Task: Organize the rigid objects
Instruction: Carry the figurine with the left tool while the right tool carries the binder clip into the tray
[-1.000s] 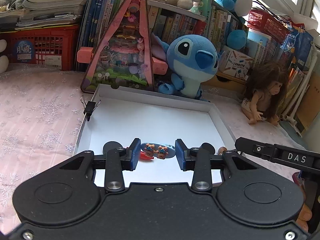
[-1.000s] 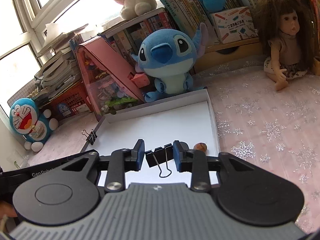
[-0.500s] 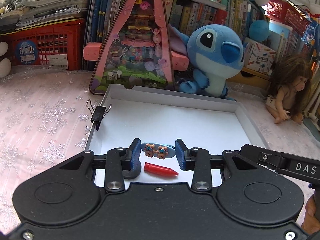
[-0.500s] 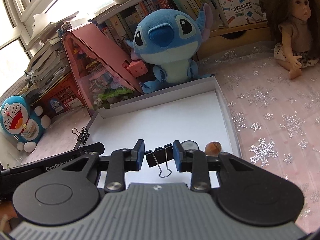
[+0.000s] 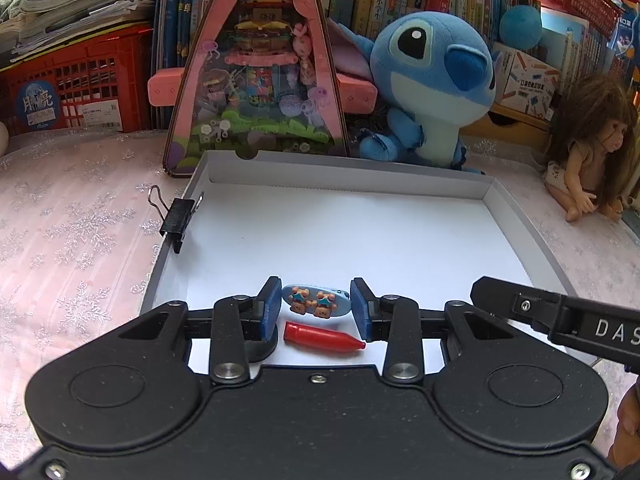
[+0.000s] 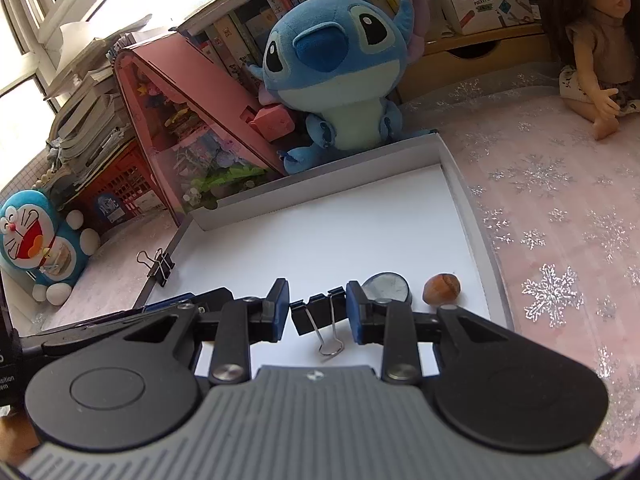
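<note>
A shallow white box (image 5: 516, 220) lies on the pink cloth. In the left wrist view, my left gripper (image 5: 316, 304) is shut on a small blue clip with two bear charms (image 5: 316, 303), held just above the box floor. A red crayon-like piece (image 5: 322, 338) lies below it. In the right wrist view, my right gripper (image 6: 318, 310) holds a black binder clip (image 6: 318, 312) over the box's near end; a small gap shows at its left side. A round metal disc (image 6: 386, 286) and a hazelnut (image 6: 442, 289) lie beside it. Another binder clip (image 5: 178, 216) is clamped on the box's left wall.
A Stitch plush (image 5: 432, 80), a pink triangular toy house (image 5: 260, 68) and bookshelves stand behind the box. A doll (image 5: 592, 136) sits at the right, a Doraemon plush (image 6: 36, 240) at the left. The right gripper's arm (image 5: 560, 320) crosses the box's near right corner.
Both grippers have drawn back toward me and risen, each keeping its object. The red piece, the disc and the hazelnut have come into clear view on the box floor.
</note>
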Tool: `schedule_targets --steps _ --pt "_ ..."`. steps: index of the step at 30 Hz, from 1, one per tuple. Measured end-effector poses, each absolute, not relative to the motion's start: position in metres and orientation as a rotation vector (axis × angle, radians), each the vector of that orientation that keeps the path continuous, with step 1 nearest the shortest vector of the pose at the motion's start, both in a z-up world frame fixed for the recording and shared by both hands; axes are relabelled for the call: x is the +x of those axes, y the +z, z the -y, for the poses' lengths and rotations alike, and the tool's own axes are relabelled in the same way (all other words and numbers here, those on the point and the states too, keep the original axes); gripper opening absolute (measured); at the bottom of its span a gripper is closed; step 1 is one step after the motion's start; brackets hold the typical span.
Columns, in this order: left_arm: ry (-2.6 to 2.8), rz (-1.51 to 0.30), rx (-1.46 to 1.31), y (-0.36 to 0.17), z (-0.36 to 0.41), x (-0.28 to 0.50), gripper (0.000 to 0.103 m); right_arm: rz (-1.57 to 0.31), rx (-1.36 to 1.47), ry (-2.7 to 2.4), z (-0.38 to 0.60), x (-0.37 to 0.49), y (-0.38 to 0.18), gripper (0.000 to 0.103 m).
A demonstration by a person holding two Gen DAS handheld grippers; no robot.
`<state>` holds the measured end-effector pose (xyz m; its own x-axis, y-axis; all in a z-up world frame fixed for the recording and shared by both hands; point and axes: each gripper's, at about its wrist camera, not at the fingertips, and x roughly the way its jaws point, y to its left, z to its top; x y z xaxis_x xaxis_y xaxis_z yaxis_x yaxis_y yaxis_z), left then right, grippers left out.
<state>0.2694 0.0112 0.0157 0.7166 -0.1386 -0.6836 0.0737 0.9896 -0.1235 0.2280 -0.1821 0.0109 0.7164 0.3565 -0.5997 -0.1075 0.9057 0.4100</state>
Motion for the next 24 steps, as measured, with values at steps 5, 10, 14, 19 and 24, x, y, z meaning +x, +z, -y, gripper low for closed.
schedule_targets --steps 5,10,14,19,24 --pt "-0.118 -0.775 -0.076 0.012 -0.01 0.269 0.035 -0.725 0.347 0.267 0.18 0.229 0.011 0.036" --pt "-0.119 -0.777 -0.078 0.012 -0.01 0.268 0.035 -0.718 0.336 0.26 0.181 0.226 0.012 0.038" --pt "-0.114 -0.769 -0.078 0.014 -0.01 0.265 0.036 -0.713 0.34 0.258 0.185 0.225 0.013 0.046" --pt "-0.109 -0.758 -0.073 0.018 -0.009 0.259 0.04 -0.692 0.346 0.257 0.189 0.22 0.017 0.057" --pt "-0.118 -0.743 -0.059 0.022 -0.008 0.249 0.043 -0.679 0.344 0.259 0.192 0.213 0.022 0.058"
